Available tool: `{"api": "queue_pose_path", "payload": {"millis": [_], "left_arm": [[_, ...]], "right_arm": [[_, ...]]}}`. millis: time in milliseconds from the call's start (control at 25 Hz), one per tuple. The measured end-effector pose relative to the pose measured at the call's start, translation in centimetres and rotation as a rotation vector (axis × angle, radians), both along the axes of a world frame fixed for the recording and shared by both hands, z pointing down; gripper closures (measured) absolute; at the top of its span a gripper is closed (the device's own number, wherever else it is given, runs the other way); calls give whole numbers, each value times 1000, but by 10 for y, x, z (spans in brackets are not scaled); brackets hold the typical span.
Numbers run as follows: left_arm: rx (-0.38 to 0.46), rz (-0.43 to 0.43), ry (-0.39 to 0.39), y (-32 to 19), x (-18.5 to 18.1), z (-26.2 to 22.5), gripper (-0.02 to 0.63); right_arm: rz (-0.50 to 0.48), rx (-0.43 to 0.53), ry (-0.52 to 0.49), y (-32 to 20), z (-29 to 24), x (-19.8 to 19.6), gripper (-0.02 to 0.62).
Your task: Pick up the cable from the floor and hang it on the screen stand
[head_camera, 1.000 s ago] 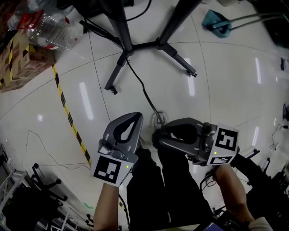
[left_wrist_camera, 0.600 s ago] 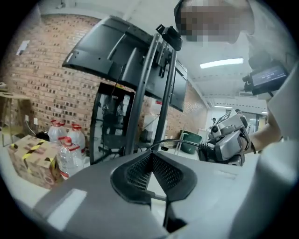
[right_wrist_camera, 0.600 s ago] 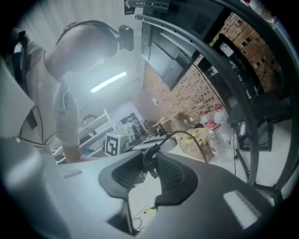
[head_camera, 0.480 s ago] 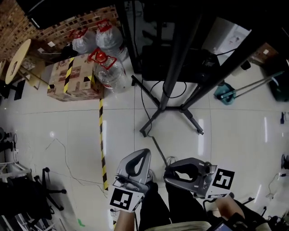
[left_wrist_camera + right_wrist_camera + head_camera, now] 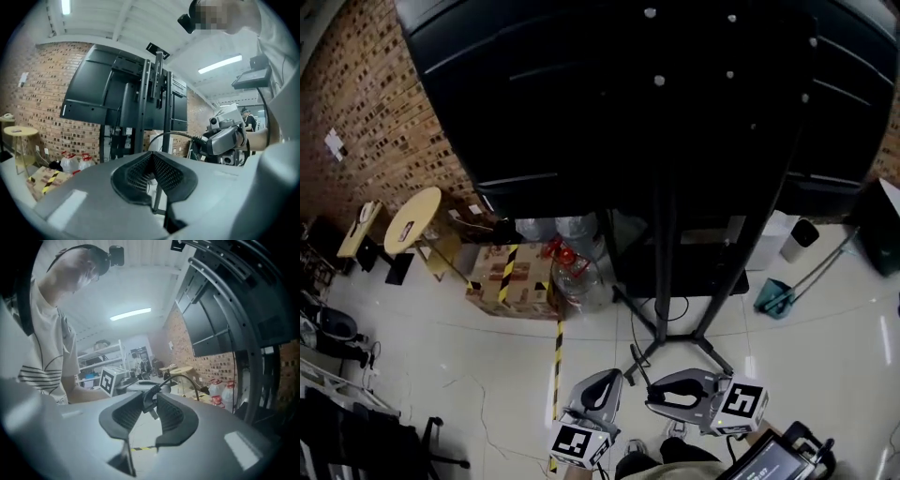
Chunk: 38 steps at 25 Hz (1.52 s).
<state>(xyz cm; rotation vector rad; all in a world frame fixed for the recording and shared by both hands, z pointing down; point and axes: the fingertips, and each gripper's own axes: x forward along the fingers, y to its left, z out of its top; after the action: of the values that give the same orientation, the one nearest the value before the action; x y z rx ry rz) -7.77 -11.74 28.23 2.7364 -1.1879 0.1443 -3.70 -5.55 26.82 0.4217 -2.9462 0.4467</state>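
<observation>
A big black screen [image 5: 619, 103] on a black stand [image 5: 661, 262] fills the upper head view. My right gripper [image 5: 651, 392] is low in that view, in front of the stand's base, and is shut on the black cable [image 5: 635, 358]. In the right gripper view the cable's end [image 5: 149, 405] is pinched between the pads and the cable arcs away to the right. My left gripper [image 5: 614, 377] is just left of it, shut with nothing in it. The left gripper view shows the stand [image 5: 157, 103] ahead and the cable [image 5: 173, 135] running to the right gripper [image 5: 225, 138].
A cardboard box with yellow-black tape [image 5: 511, 281] and water bottles [image 5: 572, 272] sit left of the stand's base. A round wooden table [image 5: 412, 220] stands by the brick wall. Striped floor tape [image 5: 557, 375], a teal dustpan [image 5: 773, 298] and a white bin [image 5: 795, 239] are nearby.
The head view has swung up from the floor to the screen. Both grippers now sit small at the bottom. The right one still holds the cable.
</observation>
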Motion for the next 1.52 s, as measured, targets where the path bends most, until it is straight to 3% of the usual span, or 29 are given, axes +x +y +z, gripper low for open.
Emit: {"api": "queue_pose_path", "payload": {"millis": [240,400,560,960,1200,1360,1520], "left_arm": [[141,1,-9,-29,12,-53,586],[199,1,29,-43,8,-103,586],[243,10,18,-57,-8,-130,586],[392,-26,-2,-98,-53,-186,586],[466,-48,19,-122,-68,-233,586],[490,-35,32,-137,-67,-259,586],[548,-9,39,-156,-65,-303,586]], "right_arm": [[-27,126,20,-22,-38,-2,497],[-32,181,44,-33,-79,-12,497],[-8,232,31,-51,-108,-31,497],[-77,366,48,-109,-182,-71,497],[-45,360,91,-176,-275,-79,497],[1,354,93,-196,-321,-79,497],[45,406,131,-205,-348,-78,497]]}}
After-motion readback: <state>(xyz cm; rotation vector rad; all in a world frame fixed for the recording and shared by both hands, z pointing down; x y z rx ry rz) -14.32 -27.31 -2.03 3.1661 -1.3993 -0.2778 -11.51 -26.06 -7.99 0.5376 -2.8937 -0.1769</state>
